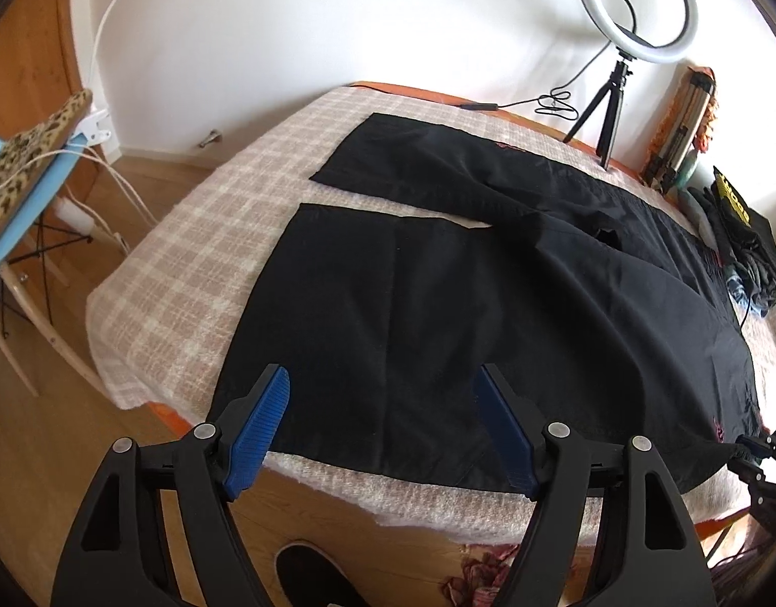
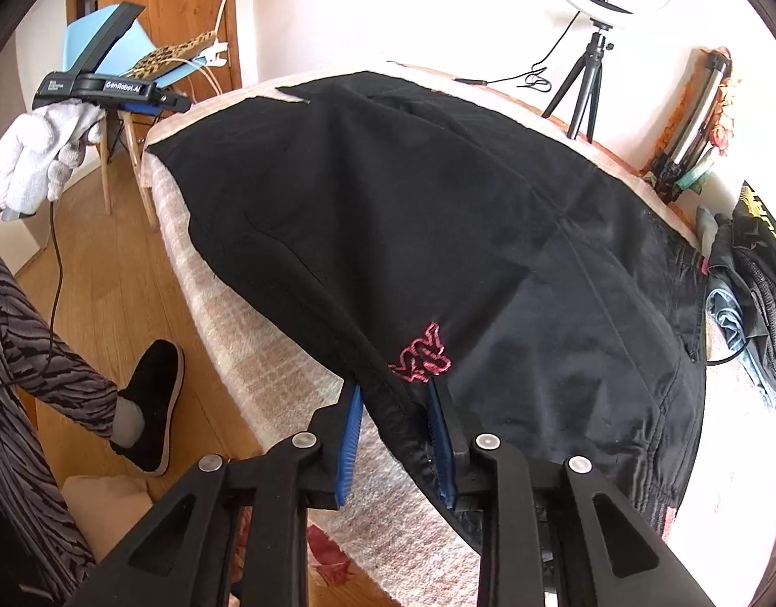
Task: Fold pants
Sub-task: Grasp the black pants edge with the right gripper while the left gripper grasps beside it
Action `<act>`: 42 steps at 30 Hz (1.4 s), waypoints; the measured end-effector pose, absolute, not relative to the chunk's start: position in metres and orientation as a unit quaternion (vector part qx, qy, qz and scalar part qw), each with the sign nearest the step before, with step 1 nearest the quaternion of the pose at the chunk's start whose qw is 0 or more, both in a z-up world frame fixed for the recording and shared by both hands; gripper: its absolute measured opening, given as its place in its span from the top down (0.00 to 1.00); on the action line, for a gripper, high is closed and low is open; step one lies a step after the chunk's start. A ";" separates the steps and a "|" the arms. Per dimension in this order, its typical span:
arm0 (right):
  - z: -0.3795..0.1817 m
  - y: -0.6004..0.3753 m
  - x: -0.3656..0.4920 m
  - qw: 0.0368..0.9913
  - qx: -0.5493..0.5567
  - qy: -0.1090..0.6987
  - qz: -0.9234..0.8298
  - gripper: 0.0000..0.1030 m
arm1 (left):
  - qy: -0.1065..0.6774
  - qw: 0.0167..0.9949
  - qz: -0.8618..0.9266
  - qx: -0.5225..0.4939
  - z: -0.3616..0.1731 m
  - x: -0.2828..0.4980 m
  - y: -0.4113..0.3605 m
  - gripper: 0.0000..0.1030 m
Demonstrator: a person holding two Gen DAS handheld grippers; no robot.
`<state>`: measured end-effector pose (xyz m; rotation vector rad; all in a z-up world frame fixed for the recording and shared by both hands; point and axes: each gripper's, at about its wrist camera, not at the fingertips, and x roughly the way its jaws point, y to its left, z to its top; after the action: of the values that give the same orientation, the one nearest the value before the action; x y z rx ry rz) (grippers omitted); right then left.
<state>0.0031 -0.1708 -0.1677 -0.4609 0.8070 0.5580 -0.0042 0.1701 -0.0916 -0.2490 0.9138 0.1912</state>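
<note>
black fabric pants (image 1: 438, 278): spread flat on checked beige blanket (image 1: 175, 263), unfolded. left gripper (image 1: 382, 430): jaws wide, empty, above leg hem. right gripper (image 2: 395, 435): narrow, pinching waistband edge. all folds remaining.

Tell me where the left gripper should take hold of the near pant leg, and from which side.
Grip the near pant leg at its near edge by the hem corner, coming in from the table's near edge. The leg lies flat, so only its border offers a lip; there it ends close to the table's edge, under the open left gripper. The right gripper already pinches the waist end.
</note>
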 end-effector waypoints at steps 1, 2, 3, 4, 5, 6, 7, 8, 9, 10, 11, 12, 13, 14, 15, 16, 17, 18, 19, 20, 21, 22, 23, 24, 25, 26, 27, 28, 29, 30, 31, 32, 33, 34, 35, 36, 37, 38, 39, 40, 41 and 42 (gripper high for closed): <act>-0.164 -0.170 0.004 0.861 -0.219 0.378 0.262 0.78 | 0.442 0.881 0.098 -0.137 -0.093 -0.004 0.178 0.26; -0.160 -0.169 0.006 0.864 -0.218 0.373 0.258 0.79 | 0.445 0.876 0.102 -0.154 -0.095 -0.005 0.185 0.26; -0.156 -0.168 0.008 0.867 -0.217 0.369 0.254 0.80 | 0.447 0.872 0.106 -0.168 -0.097 -0.006 0.191 0.26; -0.152 -0.167 0.010 0.869 -0.218 0.365 0.251 0.80 | 0.449 0.868 0.109 -0.181 -0.099 -0.008 0.195 0.26; -0.149 -0.166 0.013 0.871 -0.221 0.362 0.247 0.80 | 0.453 0.864 0.109 -0.191 -0.102 -0.009 0.198 0.26; -0.147 -0.164 0.015 0.872 -0.225 0.358 0.245 0.80 | 0.456 0.860 0.106 -0.202 -0.105 -0.011 0.199 0.26; -0.144 -0.162 0.018 0.873 -0.230 0.354 0.243 0.80 | 0.459 0.857 0.101 -0.213 -0.108 -0.013 0.200 0.26; -0.141 -0.161 0.021 0.875 -0.235 0.350 0.240 0.80 | 0.463 0.852 0.094 -0.224 -0.111 -0.014 0.199 0.26; -0.137 -0.160 0.025 0.876 -0.239 0.346 0.237 0.80 | 0.468 0.848 0.085 -0.233 -0.114 -0.015 0.196 0.26; -0.134 -0.158 0.029 0.878 -0.240 0.342 0.234 0.81 | 0.472 0.845 0.075 -0.240 -0.117 -0.016 0.192 0.26; -0.130 -0.157 0.033 0.881 -0.238 0.340 0.230 0.81 | 0.476 0.842 0.067 -0.245 -0.119 -0.017 0.187 0.26; -0.126 -0.158 0.038 0.884 -0.233 0.338 0.226 0.81 | 0.479 0.839 0.058 -0.251 -0.120 -0.017 0.182 0.26; -0.123 -0.158 0.042 0.886 -0.229 0.336 0.222 0.81 | 0.482 0.836 0.048 -0.258 -0.122 -0.018 0.177 0.26; -0.120 -0.158 0.047 0.888 -0.226 0.334 0.219 0.82 | 0.485 0.833 0.038 -0.263 -0.123 -0.018 0.171 0.26; -0.118 -0.157 0.050 0.890 -0.225 0.332 0.216 0.82 | 0.489 0.830 0.029 -0.266 -0.124 -0.018 0.165 0.26; -0.117 -0.156 0.054 0.891 -0.224 0.331 0.213 0.82 | 0.491 0.829 0.022 -0.266 -0.124 -0.018 0.160 0.26; -0.116 -0.155 0.056 0.892 -0.224 0.330 0.212 0.82 | 0.492 0.829 0.017 -0.266 -0.125 -0.018 0.155 0.26; -0.115 -0.153 0.058 0.892 -0.223 0.330 0.212 0.82 | 0.493 0.828 0.014 -0.267 -0.125 -0.016 0.152 0.26; -0.115 -0.152 0.059 0.892 -0.225 0.329 0.212 0.82 | 0.494 0.826 0.013 -0.272 -0.127 -0.014 0.151 0.26; -0.116 -0.151 0.059 0.892 -0.227 0.329 0.211 0.82 | 0.494 0.823 0.014 -0.279 -0.129 -0.012 0.152 0.26; -0.117 -0.151 0.059 0.892 -0.228 0.329 0.210 0.82 | 0.495 0.820 0.017 -0.287 -0.131 -0.011 0.154 0.26; -0.118 -0.151 0.060 0.892 -0.228 0.330 0.210 0.82 | 0.494 0.817 0.020 -0.298 -0.133 -0.010 0.156 0.26; -0.118 -0.152 0.060 0.892 -0.225 0.330 0.209 0.82 | 0.492 0.813 0.021 -0.312 -0.135 -0.010 0.159 0.26; -0.118 -0.153 0.060 0.893 -0.222 0.331 0.209 0.82 | 0.490 0.808 0.020 -0.327 -0.137 -0.009 0.162 0.26; -0.118 -0.154 0.061 0.894 -0.219 0.331 0.209 0.82 | 0.489 0.803 0.019 -0.341 -0.140 -0.007 0.164 0.26; -0.117 -0.155 0.060 0.894 -0.216 0.331 0.209 0.82 | 0.487 0.800 0.021 -0.351 -0.142 -0.006 0.166 0.26; -0.117 -0.156 0.059 0.895 -0.216 0.331 0.209 0.82 | 0.482 0.801 0.025 -0.355 -0.141 -0.005 0.168 0.26; -0.117 -0.156 0.058 0.895 -0.217 0.329 0.209 0.82 | 0.478 0.803 0.030 -0.356 -0.141 -0.003 0.169 0.26; -0.116 -0.157 0.057 0.895 -0.217 0.328 0.208 0.82 | 0.475 0.804 0.035 -0.357 -0.140 -0.001 0.170 0.26; -0.116 -0.157 0.056 0.895 -0.216 0.328 0.209 0.82 | 0.471 0.804 0.039 -0.361 -0.140 0.001 0.172 0.26; -0.116 -0.157 0.055 0.895 -0.215 0.328 0.210 0.82 | 0.467 0.804 0.044 -0.367 -0.140 0.003 0.173 0.26; -0.116 -0.158 0.054 0.896 -0.215 0.328 0.211 0.82 | 0.462 0.803 0.047 -0.374 -0.141 0.006 0.175 0.26; -0.116 -0.159 0.052 0.896 -0.215 0.328 0.211 0.82 | 0.456 0.803 0.049 -0.381 -0.141 0.007 0.177 0.27; -0.116 -0.160 0.050 0.895 -0.215 0.327 0.212 0.82 | 0.450 0.805 0.049 -0.384 -0.140 0.010 0.178 0.28; -0.117 -0.161 0.048 0.895 -0.216 0.327 0.213 0.82 | 0.446 0.809 0.054 -0.379 -0.140 0.012 0.179 0.29; -0.118 -0.163 0.046 0.895 -0.216 0.327 0.213 0.82 | 0.440 0.816 0.062 -0.370 -0.139 0.015 0.181 0.40; -0.119 -0.164 0.043 0.895 -0.217 0.327 0.212 0.82 | 0.437 0.822 0.073 -0.359 -0.139 0.018 0.182 0.62; -0.121 -0.166 0.041 0.895 -0.218 0.328 0.212 0.82 | 0.435 0.823 0.080 -0.357 -0.140 0.019 0.186 0.71; -0.123 -0.166 0.038 0.894 -0.219 0.328 0.212 0.82 | 0.431 0.821 0.081 -0.366 -0.142 0.019 0.191 0.79; -0.124 -0.167 0.035 0.894 -0.222 0.328 0.211 0.82 | 0.425 0.819 0.078 -0.377 -0.144 0.019 0.195 0.87; -0.126 -0.167 0.032 0.893 -0.226 0.326 0.210 0.82 | 0.421 0.819 0.077 -0.382 -0.144 0.020 0.197 0.89; -0.127 -0.166 0.028 0.894 -0.231 0.323 0.209 0.83 | 0.414 0.823 0.076 -0.381 -0.142 0.020 0.197 0.91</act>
<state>0.0280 -0.1663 -0.1267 -0.4782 0.6708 0.4335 0.0196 0.1974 -0.1418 -0.8102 0.8804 0.1620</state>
